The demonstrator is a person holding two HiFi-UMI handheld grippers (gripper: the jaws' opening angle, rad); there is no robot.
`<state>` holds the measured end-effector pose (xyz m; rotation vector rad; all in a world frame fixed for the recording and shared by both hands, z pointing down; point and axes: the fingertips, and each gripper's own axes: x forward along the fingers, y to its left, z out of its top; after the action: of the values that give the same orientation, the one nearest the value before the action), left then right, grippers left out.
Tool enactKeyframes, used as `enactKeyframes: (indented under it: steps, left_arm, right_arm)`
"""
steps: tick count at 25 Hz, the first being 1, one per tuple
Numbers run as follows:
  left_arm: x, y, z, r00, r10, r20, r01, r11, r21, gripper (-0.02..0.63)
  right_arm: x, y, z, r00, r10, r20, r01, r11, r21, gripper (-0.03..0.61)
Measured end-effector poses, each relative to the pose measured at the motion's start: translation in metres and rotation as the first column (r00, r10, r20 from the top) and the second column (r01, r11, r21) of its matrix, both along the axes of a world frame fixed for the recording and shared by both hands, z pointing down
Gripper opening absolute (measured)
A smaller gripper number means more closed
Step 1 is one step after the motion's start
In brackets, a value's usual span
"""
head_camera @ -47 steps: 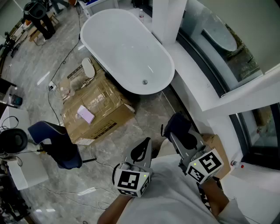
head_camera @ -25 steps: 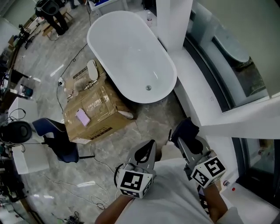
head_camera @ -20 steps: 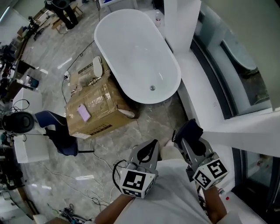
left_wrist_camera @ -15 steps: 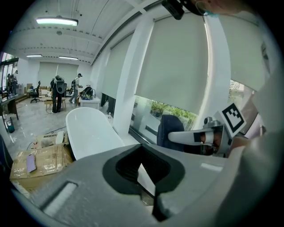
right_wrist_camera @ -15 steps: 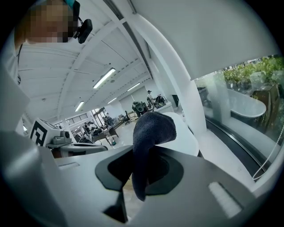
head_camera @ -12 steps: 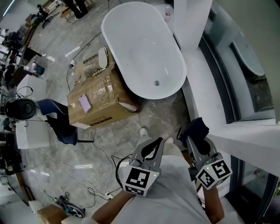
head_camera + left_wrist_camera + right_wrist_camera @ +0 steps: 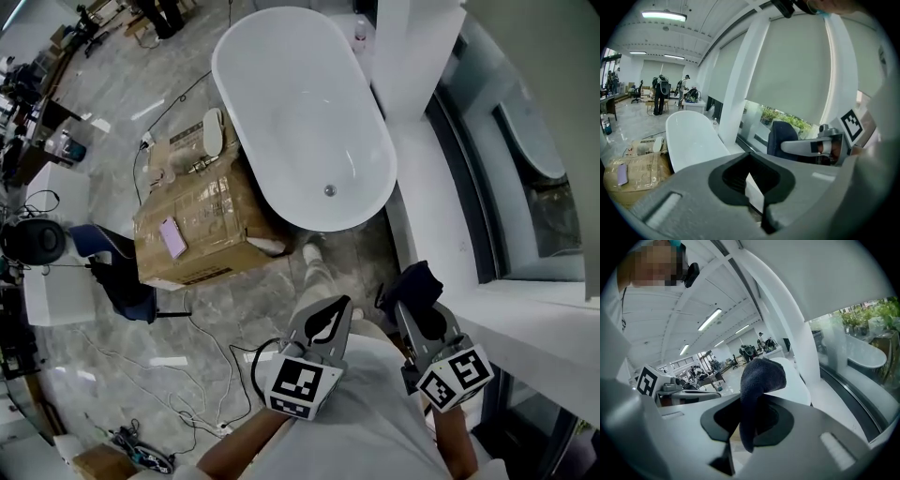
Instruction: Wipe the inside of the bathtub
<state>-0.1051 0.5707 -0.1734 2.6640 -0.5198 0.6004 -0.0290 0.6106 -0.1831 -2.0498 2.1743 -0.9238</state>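
- Tub (image 7: 300, 112): white, oval, lying well ahead of both pairs of jaws; the wiping is not yet begun.
- Box (image 7: 202, 225): sitting ahead and left of the left jaws, just beside the tub.
- Right gripper (image 7: 419, 317): jaws clamping a dark cloth (image 7: 417, 281).
- Left gripper (image 7: 323, 319): jaws resting together, gripping nothing.
- Cloth: bunching beyond the right tips. It probably needs carrying over the rim, clamped firmly, with the bunched end pressed flat on the inner wall.

Bathtub (image 7: 298, 112): white, glossy, smooth, glints on inner wall. Cloth (image 7: 758, 376): dark navy fabric, napped, matt. L tongs (image 7: 328, 317) & R tongs (image 7: 419, 307): grey plastic, matt. Box (image 7: 202, 225): brown cardboard under shiny clear film. Floor (image 7: 234, 300): grey marbled stone, polished.
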Motion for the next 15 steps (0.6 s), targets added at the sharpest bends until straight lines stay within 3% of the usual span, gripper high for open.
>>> enactKeyframes:
  steps: [7,15]
  left_arm:
    - [0.032,-0.099,-0.011,0.999,0.005,-0.041,-0.005,1.000,0.013,-0.002]
    - [0.027,-0.223,-0.021,0.995,-0.065,-0.075,0.065,0.998,0.000,-0.002]
  right_arm:
    - [0.026,-0.094,-0.015,0.999,-0.040,-0.035,0.039,0.999,-0.008,0.054]
    - [0.043,-0.219,-0.035,0.990,-0.102,-0.093,0.099,0.995,-0.030,0.054]
